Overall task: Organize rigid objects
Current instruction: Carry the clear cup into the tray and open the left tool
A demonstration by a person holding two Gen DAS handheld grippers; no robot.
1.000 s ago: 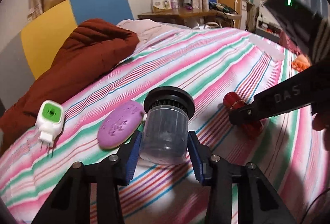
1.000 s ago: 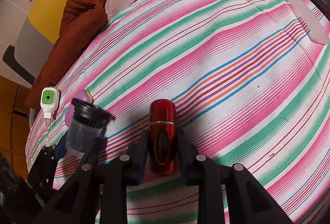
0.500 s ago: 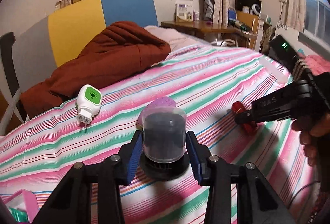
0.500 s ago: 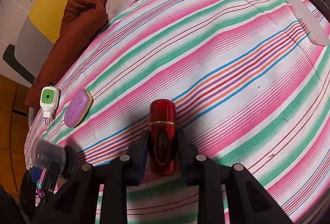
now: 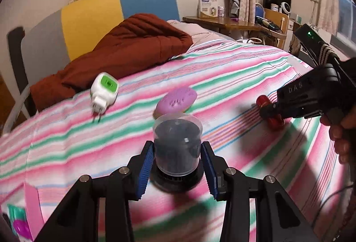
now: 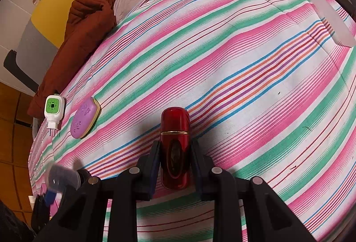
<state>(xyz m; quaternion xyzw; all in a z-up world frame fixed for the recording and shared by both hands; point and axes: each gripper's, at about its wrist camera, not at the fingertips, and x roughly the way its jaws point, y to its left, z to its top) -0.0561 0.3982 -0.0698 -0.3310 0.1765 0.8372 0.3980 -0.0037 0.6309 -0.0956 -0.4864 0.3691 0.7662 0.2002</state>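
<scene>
Red bottle (image 6: 175, 148) clamped in right tool (image 6: 175, 164); left tool (image 5: 176, 166) opening around jar (image 5: 177, 148) (upended).

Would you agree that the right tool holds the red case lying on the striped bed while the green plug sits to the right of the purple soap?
Not quite: the green plug sits to the left of the purple soap, as the right wrist view shows. The rest stands: the right tool holds the red case lying on the striped bed.

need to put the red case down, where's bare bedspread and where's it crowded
Free: the wide striped bedspread ahead of the red case, out to the translucent lid. Crowded: left edge, with the green plug-in and purple soap-shaped case.
</scene>
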